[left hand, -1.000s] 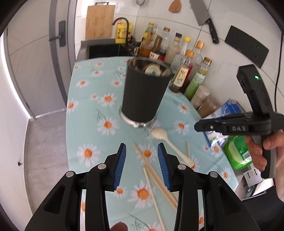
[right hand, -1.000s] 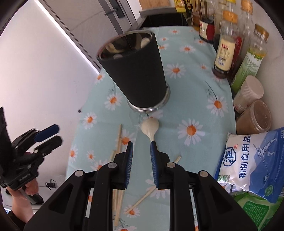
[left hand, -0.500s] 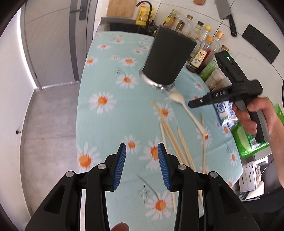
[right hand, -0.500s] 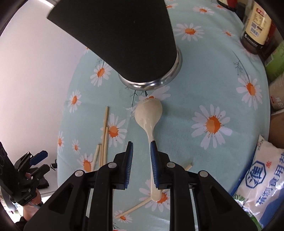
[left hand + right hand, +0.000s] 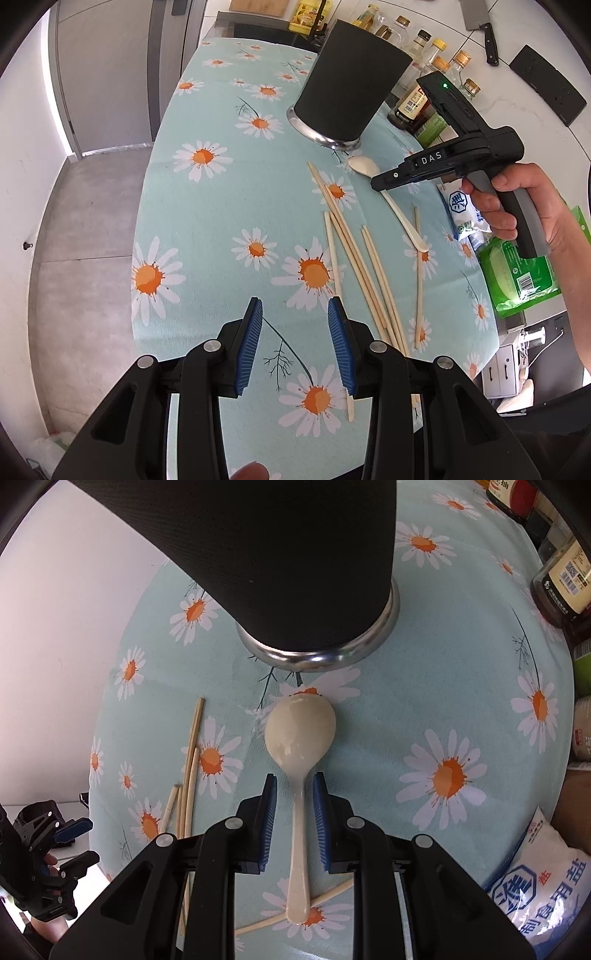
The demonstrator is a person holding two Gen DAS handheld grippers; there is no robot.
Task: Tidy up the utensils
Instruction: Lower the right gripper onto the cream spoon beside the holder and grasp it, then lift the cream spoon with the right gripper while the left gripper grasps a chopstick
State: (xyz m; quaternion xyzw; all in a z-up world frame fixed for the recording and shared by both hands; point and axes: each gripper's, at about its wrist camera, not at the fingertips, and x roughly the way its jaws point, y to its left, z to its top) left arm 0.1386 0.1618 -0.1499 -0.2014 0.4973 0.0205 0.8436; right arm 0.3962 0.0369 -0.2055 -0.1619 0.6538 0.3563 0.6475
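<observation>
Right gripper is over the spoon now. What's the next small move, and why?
Probably close the right gripper on the spoon. Its handle already lies between the open blue pads, which do not yet press it, and the black holder stands just beyond.

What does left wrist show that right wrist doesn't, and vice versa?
Left wrist only: cleaver on the wall, green packet, left gripper open over bare cloth.
Right wrist only: right gripper with its pads straddling the spoon's handle, a gap on each side.
Both: black holder, cream spoon, chopsticks, daisy tablecloth, salt bag.
</observation>
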